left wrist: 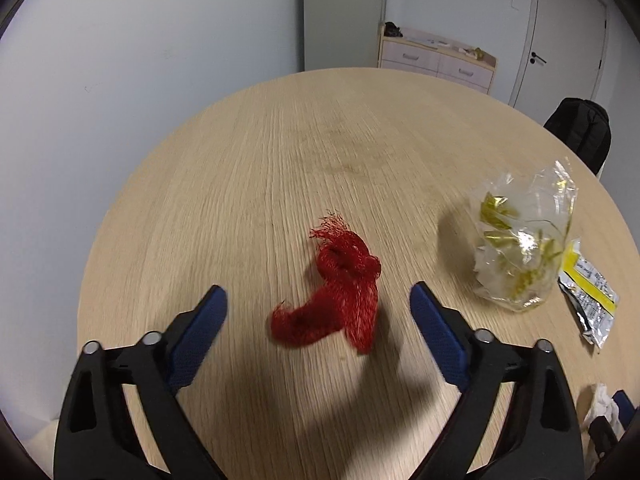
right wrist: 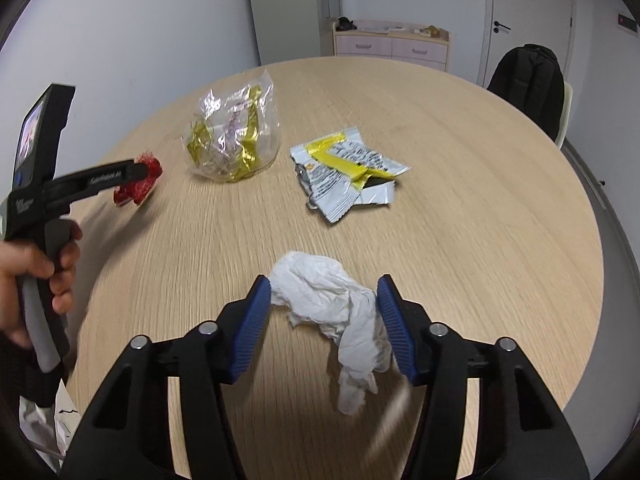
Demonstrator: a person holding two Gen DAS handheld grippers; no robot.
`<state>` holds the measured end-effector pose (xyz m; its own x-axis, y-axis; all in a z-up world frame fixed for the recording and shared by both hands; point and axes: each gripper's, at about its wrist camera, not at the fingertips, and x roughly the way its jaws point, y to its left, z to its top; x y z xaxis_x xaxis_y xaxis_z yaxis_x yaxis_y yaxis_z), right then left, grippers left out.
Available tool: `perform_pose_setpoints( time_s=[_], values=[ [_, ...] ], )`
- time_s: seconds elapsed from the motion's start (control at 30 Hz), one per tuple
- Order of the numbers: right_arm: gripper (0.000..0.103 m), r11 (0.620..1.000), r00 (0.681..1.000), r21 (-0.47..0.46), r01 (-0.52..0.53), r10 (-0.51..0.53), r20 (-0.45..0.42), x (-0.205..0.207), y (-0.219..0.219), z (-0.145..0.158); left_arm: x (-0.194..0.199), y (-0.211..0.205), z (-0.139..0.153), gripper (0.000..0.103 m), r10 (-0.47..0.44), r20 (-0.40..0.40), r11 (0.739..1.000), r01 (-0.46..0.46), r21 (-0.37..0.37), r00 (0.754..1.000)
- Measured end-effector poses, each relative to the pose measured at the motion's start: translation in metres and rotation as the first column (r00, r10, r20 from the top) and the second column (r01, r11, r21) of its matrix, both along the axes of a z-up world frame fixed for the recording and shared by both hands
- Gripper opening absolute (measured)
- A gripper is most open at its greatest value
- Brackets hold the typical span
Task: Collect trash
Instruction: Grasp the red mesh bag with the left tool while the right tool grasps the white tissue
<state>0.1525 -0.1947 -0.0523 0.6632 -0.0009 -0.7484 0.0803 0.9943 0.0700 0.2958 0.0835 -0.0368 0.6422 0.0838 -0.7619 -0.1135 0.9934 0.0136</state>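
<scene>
A red mesh net (left wrist: pixel 334 292) lies crumpled on the round wooden table (left wrist: pixel 280 140). My left gripper (left wrist: pixel 318 296) is open, its blue pads on either side of the net, apart from it. In the right wrist view the net (right wrist: pixel 138 182) shows partly behind the left gripper's finger. A crumpled white tissue (right wrist: pixel 336 316) lies between the open jaws of my right gripper (right wrist: pixel 324 292), its edges close to both pads. A clear plastic bag with yellow scraps (right wrist: pixel 232 136) and a silver-yellow snack wrapper (right wrist: pixel 344 172) lie further back on the table.
The bag (left wrist: pixel 520 240) and wrapper (left wrist: pixel 588 296) sit right of the net in the left wrist view. A chair with a black backpack (right wrist: pixel 528 84) stands at the far right. A pink drawer cabinet (right wrist: pixel 390 44) and a door stand at the back wall.
</scene>
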Motion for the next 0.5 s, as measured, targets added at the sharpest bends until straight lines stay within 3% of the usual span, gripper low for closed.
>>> perform_pose_setpoints(
  time_s=[0.2, 0.4, 0.5],
  values=[
    [0.037, 1.0, 1.0, 0.002, 0.012, -0.012, -0.011, 0.001, -0.002, -0.005, 0.011, -0.003, -0.004, 0.075, -0.009, -0.016, 1.0, 0.01, 0.01, 1.0],
    [0.023, 1.0, 1.0, -0.006, 0.008, -0.008, -0.016, 0.001, -0.002, -0.006, 0.017, -0.008, -0.011, 0.052, -0.018, -0.046, 0.999, 0.019, 0.027, 0.999],
    [0.019, 1.0, 1.0, -0.014, 0.009, -0.009, -0.018, 0.0, -0.002, -0.008, 0.018, -0.007, -0.014, 0.048, -0.016, -0.053, 1.0, 0.017, 0.016, 0.998]
  ],
)
